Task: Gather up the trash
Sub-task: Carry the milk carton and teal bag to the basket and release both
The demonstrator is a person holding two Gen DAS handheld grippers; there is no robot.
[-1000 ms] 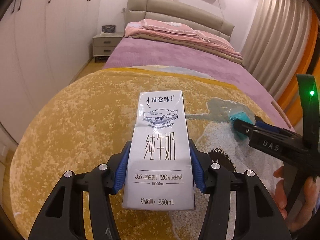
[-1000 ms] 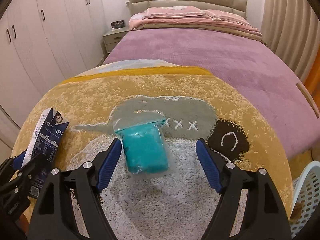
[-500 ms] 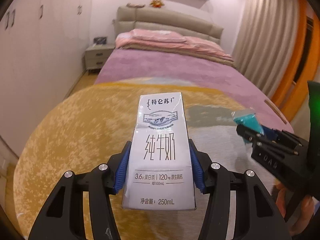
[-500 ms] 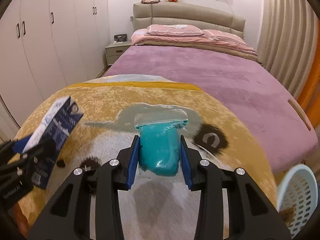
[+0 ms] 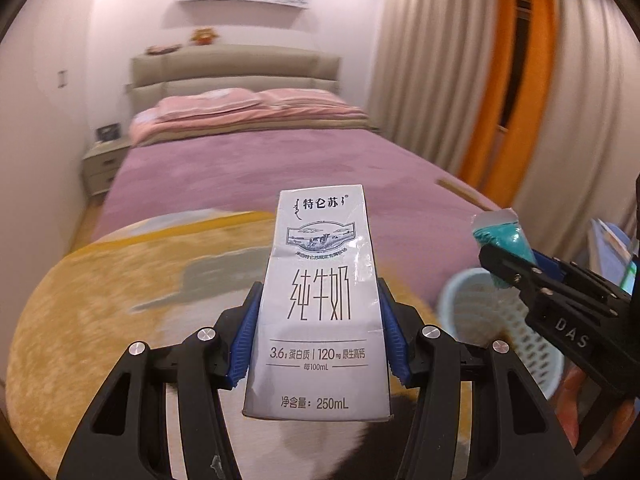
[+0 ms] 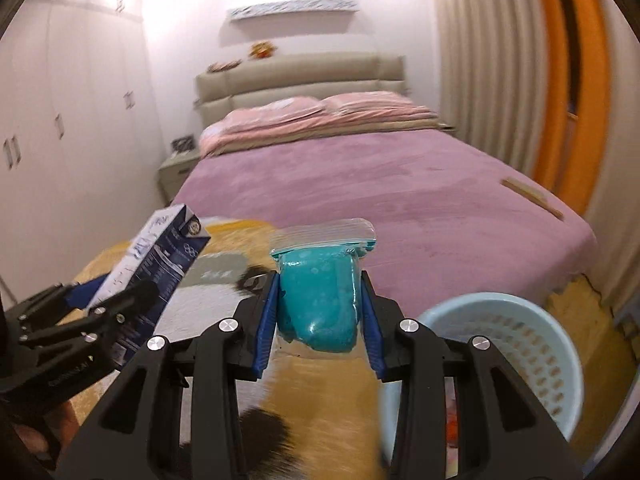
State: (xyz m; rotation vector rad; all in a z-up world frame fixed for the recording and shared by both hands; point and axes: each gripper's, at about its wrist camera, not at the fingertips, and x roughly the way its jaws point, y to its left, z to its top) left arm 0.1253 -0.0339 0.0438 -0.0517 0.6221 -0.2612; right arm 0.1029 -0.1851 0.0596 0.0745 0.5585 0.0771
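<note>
- Landmark: the pale blue basket (image 6: pixel 516 344) stands on the yellow rug (image 5: pixel 100 288), at the near right corner of the bed (image 6: pixel 380 184). Its rim faces up and is uncovered.
- Left of the basket the rug runs wide and bare up to the foot of the bed. Right of the basket, curtains (image 6: pixel 480 60) and an orange panel close off that side.
- Right gripper (image 6: pixel 320 312): raised above the rug, just left of the basket rim and on its near side. Its jaws are closed to a narrow gap and clamp a clear zip bag (image 6: pixel 322 292) with teal contents. The sealed strip of the bag points up and away from the camera.
- Left gripper (image 5: pixel 316 324): held farther left of the basket than the right gripper, also off the rug. Its blue pads (image 5: pixel 244 328) press both sides of a milk carton (image 5: pixel 320 300), gripping its lower half. The carton stands nearly upright, printed face toward the camera.
- In the left view the basket interior is mostly hidden behind the right gripper; in the right view it is blurred, and what lies at the bottom cannot be identified.
</note>
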